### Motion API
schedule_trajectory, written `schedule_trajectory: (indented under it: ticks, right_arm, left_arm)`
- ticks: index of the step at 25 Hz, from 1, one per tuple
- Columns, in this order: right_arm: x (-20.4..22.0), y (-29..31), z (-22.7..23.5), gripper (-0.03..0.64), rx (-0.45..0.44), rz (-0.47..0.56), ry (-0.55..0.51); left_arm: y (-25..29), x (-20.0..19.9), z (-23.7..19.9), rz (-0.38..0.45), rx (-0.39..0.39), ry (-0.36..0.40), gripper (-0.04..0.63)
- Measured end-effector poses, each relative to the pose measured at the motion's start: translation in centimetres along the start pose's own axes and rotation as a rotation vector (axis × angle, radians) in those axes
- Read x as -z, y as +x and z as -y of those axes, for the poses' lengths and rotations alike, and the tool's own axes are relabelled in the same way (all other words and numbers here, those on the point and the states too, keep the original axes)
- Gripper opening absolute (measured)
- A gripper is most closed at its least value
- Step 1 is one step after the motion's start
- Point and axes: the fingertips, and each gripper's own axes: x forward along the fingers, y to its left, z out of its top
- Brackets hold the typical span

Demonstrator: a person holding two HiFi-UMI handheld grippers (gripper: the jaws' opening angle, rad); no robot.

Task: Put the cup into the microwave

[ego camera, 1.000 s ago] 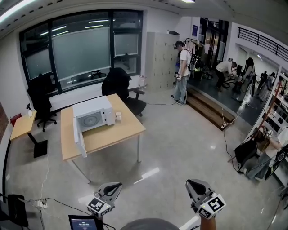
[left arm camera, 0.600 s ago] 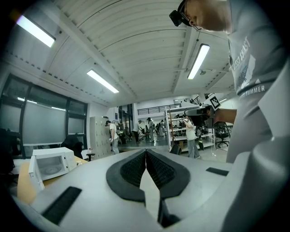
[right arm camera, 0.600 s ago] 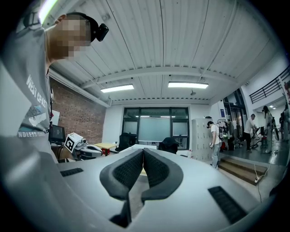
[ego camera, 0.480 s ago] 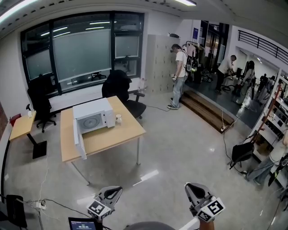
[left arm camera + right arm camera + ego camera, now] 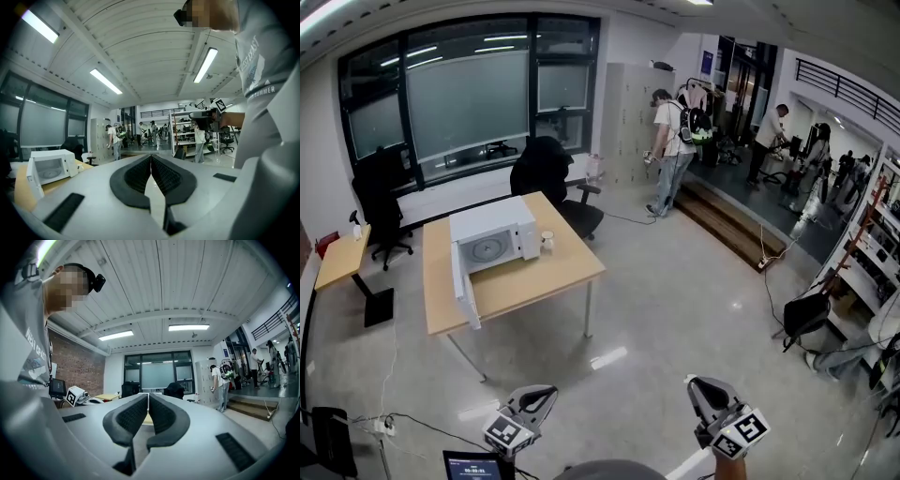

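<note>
A white microwave (image 5: 492,241) stands on a wooden table (image 5: 525,286) across the room, its door (image 5: 461,286) swung open to the left. A small pale cup (image 5: 547,241) sits on the table just right of the microwave. My left gripper (image 5: 546,394) and right gripper (image 5: 699,384) hang at the bottom edge of the head view, far from the table, above the shiny floor. Both are shut with nothing between the pads. In the left gripper view the jaws meet (image 5: 151,156), with the microwave (image 5: 49,166) far left. The right gripper (image 5: 148,396) points level toward the windows.
A black office chair (image 5: 551,183) stands behind the table; another chair (image 5: 380,202) and a small desk (image 5: 339,261) are at left. Grey lockers (image 5: 633,122), a person with a backpack (image 5: 667,150), steps (image 5: 741,234), floor cables and shelving at right. A small screen (image 5: 473,465) is by my left gripper.
Both grippers stay shut and keep nearly the same spot low in the head view. The person with the backpack has walked left toward the lockers.
</note>
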Motion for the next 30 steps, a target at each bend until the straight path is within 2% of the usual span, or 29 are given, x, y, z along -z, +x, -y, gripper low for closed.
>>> schedule_trajectory:
  ticks: [13,17,23,30]
  right_arm:
    - [0.5,4.5,-1.7,0.020,0.004,0.003,0.012]
    - [1.7,6.5,-0.7,0.020,-0.013,0.002,0.039]
    - [3.5,9.4,3.7,0.020,-0.040,-0.011,0.069]
    - [2.6,14.1,12.5,0.020,-0.110,0.013,0.069]
  left_arm:
    - [-1.1,-1.2,-3.2,0.031,0.024,0.017,0.021]
    - [-0.8,-0.9,-4.4,0.007,0.010,0.015,0.021]
    - [3.2,1.5,-6.2,-0.038,-0.013,-0.008,0.021]
    - [11.7,0.1,-8.4,-0.048,-0.063,0.025,0.021]
